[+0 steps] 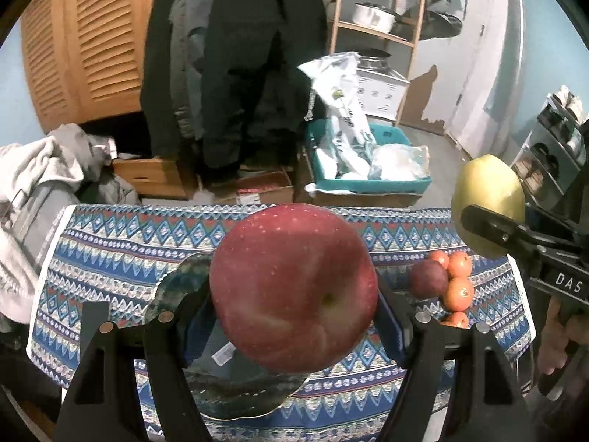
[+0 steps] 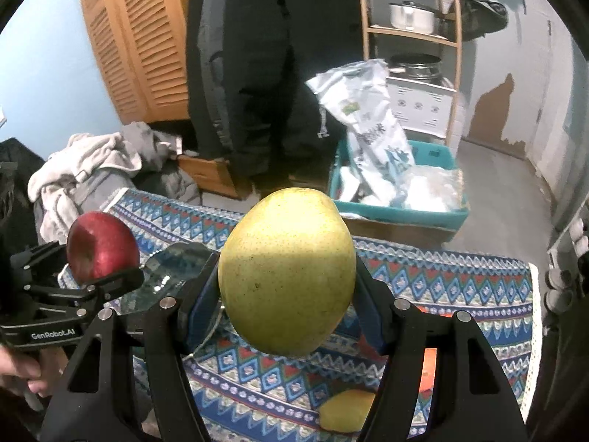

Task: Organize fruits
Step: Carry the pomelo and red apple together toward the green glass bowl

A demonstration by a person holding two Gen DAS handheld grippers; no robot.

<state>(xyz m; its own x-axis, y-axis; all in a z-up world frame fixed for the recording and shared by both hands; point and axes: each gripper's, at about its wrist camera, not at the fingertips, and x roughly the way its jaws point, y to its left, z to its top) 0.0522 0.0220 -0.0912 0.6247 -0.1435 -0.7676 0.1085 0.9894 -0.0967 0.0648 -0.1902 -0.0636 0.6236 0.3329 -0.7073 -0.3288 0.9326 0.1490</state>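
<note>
1. The left claw (image 1: 294, 294) is clamped on a red apple (image 1: 294, 287), one pad on each flank, and carries it in the air above the glass plate (image 1: 173, 283). The plate looks like the intended resting place for the fruit.
2. The right claw (image 2: 287, 294) grips a yellow-green pear (image 2: 287, 272) the same way, lifted clear of the table (image 2: 460, 287). In the left wrist view, that pear (image 1: 487, 202) and the right claw (image 1: 489, 221) appear at the right edge.
3. Both fruits are pinched across their widest part, probably because the round, smooth skins would slip out of a shallower hold.
4. The apple is waxy, dark red with pale speckles, and its stem dimple faces the camera. The pear is egg-shaped, matte and finely freckled.
5. The plate is clear glass with a wavy, dark-tinted rim, and it lies flat on a woven patterned cloth (image 1: 110, 258) in blue, red and white that covers the table.
6. Waiting on the cloth to the right are several small orange tangerines (image 1: 458, 280), clustered and touching, with a dark purple plum (image 1: 429, 278) against them.
7. Another yellowish fruit (image 2: 346, 410) lies on the cloth below the right claw, partly hidden.
8. My judgement: both held fruits are in transit to the plate, and the tangerines and plum are yet to be sorted.
</note>
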